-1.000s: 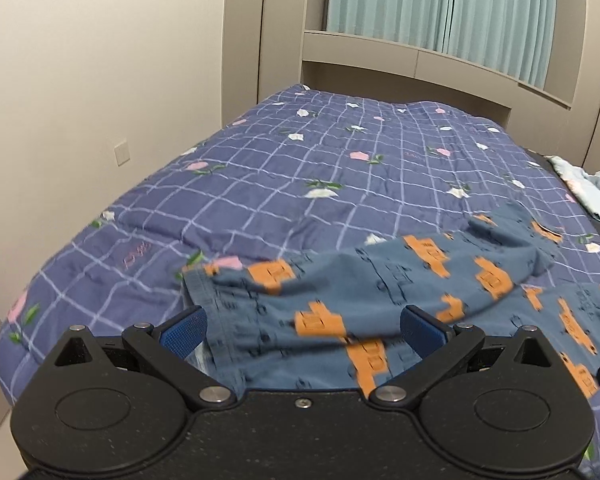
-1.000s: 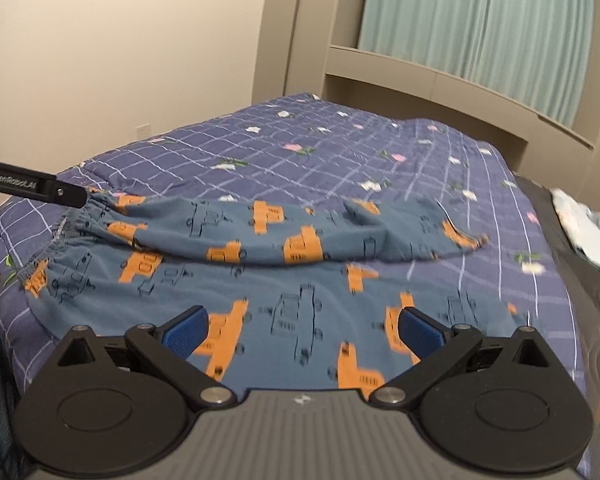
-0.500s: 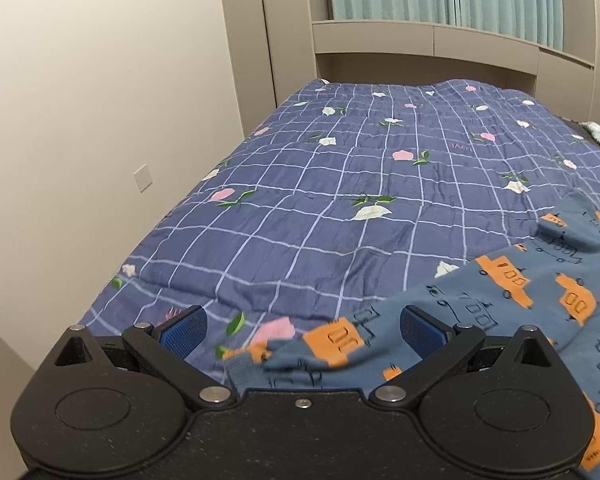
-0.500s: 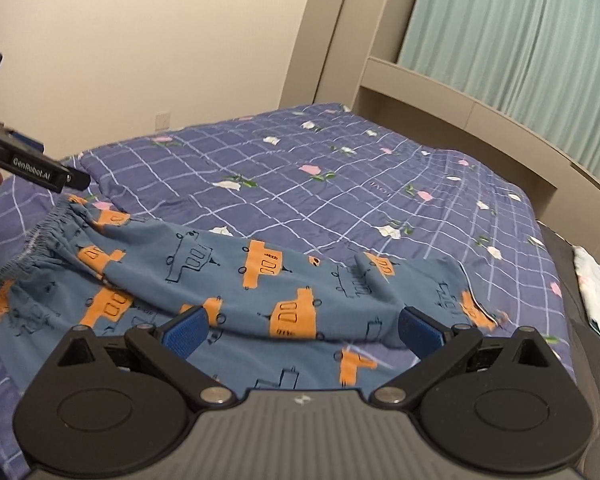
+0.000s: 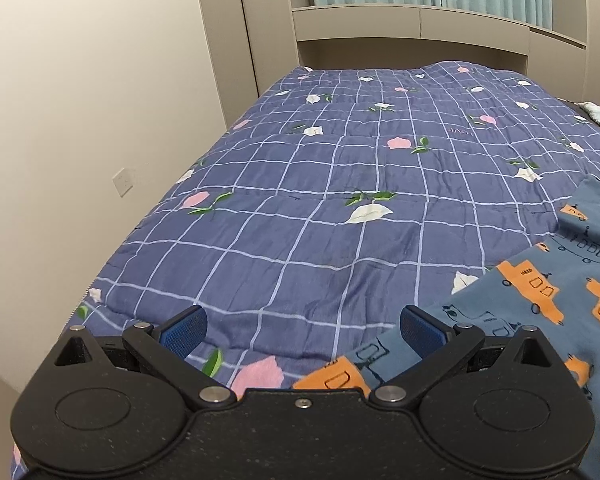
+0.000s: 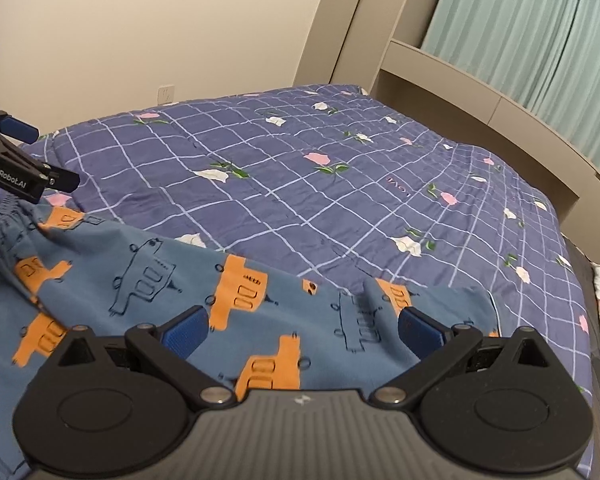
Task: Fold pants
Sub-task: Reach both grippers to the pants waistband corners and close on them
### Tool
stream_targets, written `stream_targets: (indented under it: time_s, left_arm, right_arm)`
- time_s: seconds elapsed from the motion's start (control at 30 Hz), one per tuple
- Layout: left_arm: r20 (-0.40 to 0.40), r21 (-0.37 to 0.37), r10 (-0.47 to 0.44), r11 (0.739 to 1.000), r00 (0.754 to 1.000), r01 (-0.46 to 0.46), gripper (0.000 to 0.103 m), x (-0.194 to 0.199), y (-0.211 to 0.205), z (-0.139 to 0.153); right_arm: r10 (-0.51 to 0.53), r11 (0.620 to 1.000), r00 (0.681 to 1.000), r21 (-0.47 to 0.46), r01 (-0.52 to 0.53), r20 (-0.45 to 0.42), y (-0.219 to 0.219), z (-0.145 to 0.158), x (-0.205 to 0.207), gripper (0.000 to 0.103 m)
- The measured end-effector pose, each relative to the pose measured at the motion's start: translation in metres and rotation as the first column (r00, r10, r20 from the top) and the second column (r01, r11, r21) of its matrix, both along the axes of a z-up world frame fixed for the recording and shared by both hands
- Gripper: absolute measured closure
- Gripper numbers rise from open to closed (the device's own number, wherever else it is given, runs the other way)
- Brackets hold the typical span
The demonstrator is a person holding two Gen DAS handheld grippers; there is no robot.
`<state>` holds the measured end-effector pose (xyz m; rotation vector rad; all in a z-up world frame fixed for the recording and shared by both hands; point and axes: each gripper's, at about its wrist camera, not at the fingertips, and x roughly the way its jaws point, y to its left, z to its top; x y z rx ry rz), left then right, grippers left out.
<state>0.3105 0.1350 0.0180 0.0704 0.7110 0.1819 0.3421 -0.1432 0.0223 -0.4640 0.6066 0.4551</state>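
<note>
The left claw (image 5: 302, 326), pads apart and empty, has swung off the blue cotton pants with orange vehicle prints (image 6: 148, 280), now to its right on the quilted navy floral bed cover (image 5: 320, 200). The right claw (image 6: 302, 326), also apart, hovers over them; regrasping likely comes next.

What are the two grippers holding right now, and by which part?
Nothing. The left gripper and right gripper both stand open above the pants, which lie loose on the quilt.
</note>
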Motion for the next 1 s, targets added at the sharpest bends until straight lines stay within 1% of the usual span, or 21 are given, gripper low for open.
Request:
stream_targets:
  time_s: [0.23,0.3,0.33,0.4,0.47,0.5,0.57,0.77,0.93,1.0]
  left_arm:
    - [-0.02,0.019,-0.028,0.999,0.999,0.028,0.0,0.019,0.012,-0.009]
    - [-0.026,0.029,-0.033,0.999,0.999,0.034,0.0,0.025,0.014,-0.01]
    - [-0.026,0.029,-0.04,0.999,0.999,0.041,0.0,0.027,0.015,-0.01]
    - [-0.023,0.023,-0.062,0.998,0.998,0.062,0.0,0.029,0.016,-0.01]
    - [-0.025,0.018,-0.107,0.994,0.994,0.108,0.0,0.032,0.016,-0.01]
    - [-0.028,0.019,-0.132,0.991,0.991,0.132,0.0,0.033,0.017,-0.01]
    - [-0.034,0.031,-0.161,0.986,0.986,0.162,0.0,0.034,0.017,-0.013]
    - [-0.073,0.05,-0.192,0.979,0.979,0.195,0.0,0.04,0.02,-0.024]
    - [-0.096,0.04,-0.205,0.977,0.974,0.21,0.0,0.04,0.025,-0.031]
    - [-0.109,0.031,-0.217,0.975,0.97,0.222,0.0,0.039,0.027,-0.034]
  right_arm:
    - [0.062,0.998,0.998,-0.026,-0.062,-0.004,0.019,-0.008,0.033,0.0]
    - [0.093,0.996,0.996,-0.01,-0.093,-0.003,0.023,-0.011,0.042,0.0]
    - [0.125,0.992,0.992,0.01,-0.125,-0.005,0.025,-0.013,0.048,0.0]
    - [0.212,0.976,0.977,0.05,-0.211,-0.017,0.026,-0.015,0.058,0.0]
    - [0.323,0.945,0.945,0.07,-0.32,-0.041,0.027,-0.019,0.07,0.0]
    - [0.367,0.929,0.929,0.063,-0.364,-0.049,0.029,-0.022,0.076,0.0]
    - [0.419,0.908,0.905,0.039,-0.417,-0.07,0.035,-0.028,0.087,0.0]
    - [0.461,0.885,0.86,0.041,-0.464,-0.218,0.045,-0.044,0.119,0.0]
    - [0.457,0.887,0.851,0.057,-0.459,-0.259,0.039,-0.052,0.133,0.001]
    - [0.458,0.886,0.846,0.062,-0.459,-0.274,0.036,-0.053,0.136,0.006]
